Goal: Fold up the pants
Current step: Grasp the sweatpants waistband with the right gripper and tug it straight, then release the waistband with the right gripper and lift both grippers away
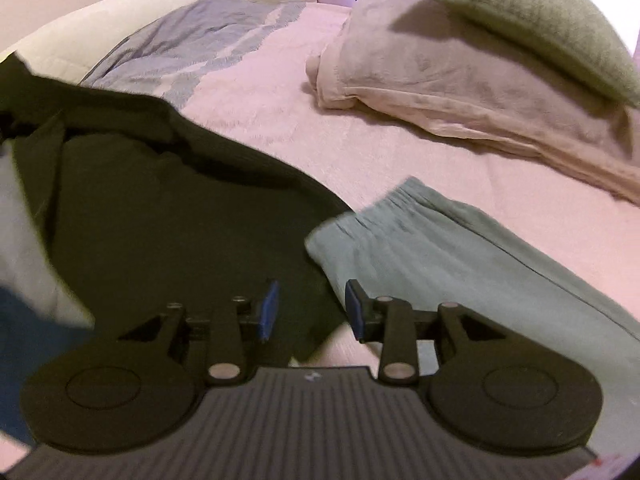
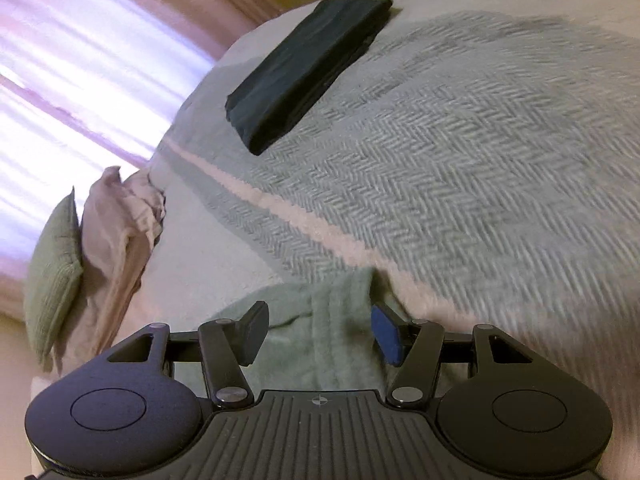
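Observation:
Light green pants (image 1: 420,248) with an elastic waistband lie on the pink bed cover, right of a dark green garment (image 1: 160,220). My left gripper (image 1: 312,312) is open and hovers low over the dark garment's lower edge, just left of the green waistband corner. Nothing is held between its blue pads (image 1: 269,310). In the right wrist view the green pants (image 2: 320,344) lie under my right gripper (image 2: 320,332). That gripper is open, its fingers standing wide on either side of a fold of the green cloth.
A beige pillow (image 1: 440,72) with a green cushion (image 1: 532,20) on it lies at the far right of the bed. A folded dark garment (image 2: 308,68) rests on a herringbone blanket (image 2: 460,152). A white headboard (image 1: 100,28) and a bright curtained window (image 2: 80,80) stand behind.

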A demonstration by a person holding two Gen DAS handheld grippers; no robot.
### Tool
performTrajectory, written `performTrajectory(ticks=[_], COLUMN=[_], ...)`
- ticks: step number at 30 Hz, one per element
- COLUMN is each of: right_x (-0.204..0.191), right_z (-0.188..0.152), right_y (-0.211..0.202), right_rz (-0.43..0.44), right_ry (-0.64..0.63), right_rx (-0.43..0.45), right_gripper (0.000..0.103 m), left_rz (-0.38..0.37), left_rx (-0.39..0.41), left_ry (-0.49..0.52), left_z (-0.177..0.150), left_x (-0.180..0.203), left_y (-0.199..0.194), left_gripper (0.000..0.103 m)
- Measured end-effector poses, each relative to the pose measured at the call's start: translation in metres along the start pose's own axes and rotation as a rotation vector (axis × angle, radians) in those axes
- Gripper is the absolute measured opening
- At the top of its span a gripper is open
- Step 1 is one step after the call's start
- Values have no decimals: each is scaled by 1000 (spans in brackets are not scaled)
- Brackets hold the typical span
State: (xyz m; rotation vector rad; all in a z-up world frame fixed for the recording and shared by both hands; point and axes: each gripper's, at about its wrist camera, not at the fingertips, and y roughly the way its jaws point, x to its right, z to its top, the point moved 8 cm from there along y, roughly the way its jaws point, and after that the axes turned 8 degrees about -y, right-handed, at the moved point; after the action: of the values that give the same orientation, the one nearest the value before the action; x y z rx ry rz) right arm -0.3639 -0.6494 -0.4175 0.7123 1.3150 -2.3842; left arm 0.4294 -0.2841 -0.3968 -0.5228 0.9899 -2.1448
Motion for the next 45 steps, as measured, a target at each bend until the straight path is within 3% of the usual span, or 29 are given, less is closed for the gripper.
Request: performTrajectory(ticks=[7,9,12,13,14,15,16,19,21,22,24,25,27,28,31,33,36,37,39,40,43,45], right_x=[33,35,37,39,41,42,39,26,36,46,65,66,59,54,43,43,43,41,29,20,11,31], right_z=[6,10,14,15,16,18,22,49,55,49,36,37,35,30,-7,-34,-49,-48,-48,-50,-47,-29], right_y=[40,47,59,65,69,70,66,25,25,41,64,59,37,23,-12,-16,-9,-6,0,-1,-15,-18], right_rz=[170,282,367,385,399,406,408,465,378,320,236,240,300,350,452,416,441,454,493,503,428,279], right_ry=[33,59,40,50,72,82,69,2,-59,-38,29,55,64,60,-40,-137,-123,-109,-89,-123,-307,-354], right_rx=[-122,-128,-148,-157,-160,-155,-132,45,66,0,-143,-148,-160,-174,-292,-388,-401,-383,-392,-394,-348,-296], right_gripper=[54,43,42,38,14,3,3,2,3,4,14,18,50,54,56,56,55,54,19,7,2,3], left_rz=[-25,-17,-11,-7,-3,5,12,17,28,34,38,30,22,23,11,6,9,10,17,16,26,38], left_rx=[-60,-76,-88,-92,-97,-101,-107,-94,-98,-110,-124,-121,-119,-120,-128,-132,-141,-145,-152,-157,-163,-162], left_ry=[-111,-140,-178,-185,-188,-187,-186,-162,-145,-144,-148,-153,-157,-161,-182,-198,-202,-197,-188,-186,-156,-127], left_z=[-87,-114,-157,-169,-179,-190,-200,-220,-232,-238,-245,-247,-251,-253,-259,-262,-268,-271,-276,-280,-288,-292], left_x=[11,15,25,28,32,35,39,49,56,59,64,67,69,71,71,69,67,67,65,65,63,63], left_y=[-91,-111,-143,-151,-157,-164,-171,-191,-198,-200,-204,-208,-214,-216,-224,-227,-232,-234,-236,-237,-239,-239], left_gripper=[35,35,35,35,35,35,35,35,35,35,35,35,35,35,35,35,35,35,35,35,35,35])
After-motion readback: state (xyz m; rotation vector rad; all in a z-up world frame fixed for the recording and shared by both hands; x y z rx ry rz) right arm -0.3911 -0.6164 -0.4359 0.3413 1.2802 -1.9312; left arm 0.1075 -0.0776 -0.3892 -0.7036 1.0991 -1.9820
